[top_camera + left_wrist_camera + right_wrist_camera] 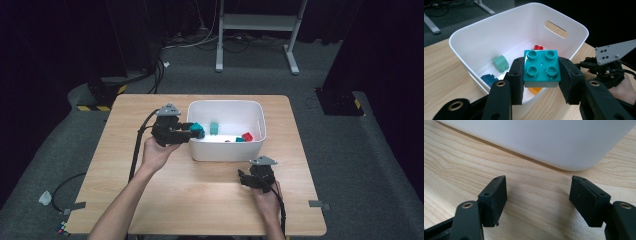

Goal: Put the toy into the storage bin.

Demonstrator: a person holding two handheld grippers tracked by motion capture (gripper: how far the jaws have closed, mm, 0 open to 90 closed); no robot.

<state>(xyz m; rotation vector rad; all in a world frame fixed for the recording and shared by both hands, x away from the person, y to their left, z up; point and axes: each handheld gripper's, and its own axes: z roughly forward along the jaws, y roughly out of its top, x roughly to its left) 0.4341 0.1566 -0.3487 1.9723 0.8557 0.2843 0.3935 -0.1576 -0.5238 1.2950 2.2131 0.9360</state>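
It looked like a lab: cables point(200, 42) crossed grey carpet at top, dark curtains flanked a stand point(257, 30).

teal brick point(541, 65), white bin point(486, 32), red brick point(538, 47)

The bin point(227, 131) stood on the table point(150, 200), toward its far side. Several bricks point(243, 137) lay inside it. The left gripper point(176, 131) held a block point(197, 130) over the bin's left rim. The right gripper point(245, 178) rested on the table just before the bin's near right corner.
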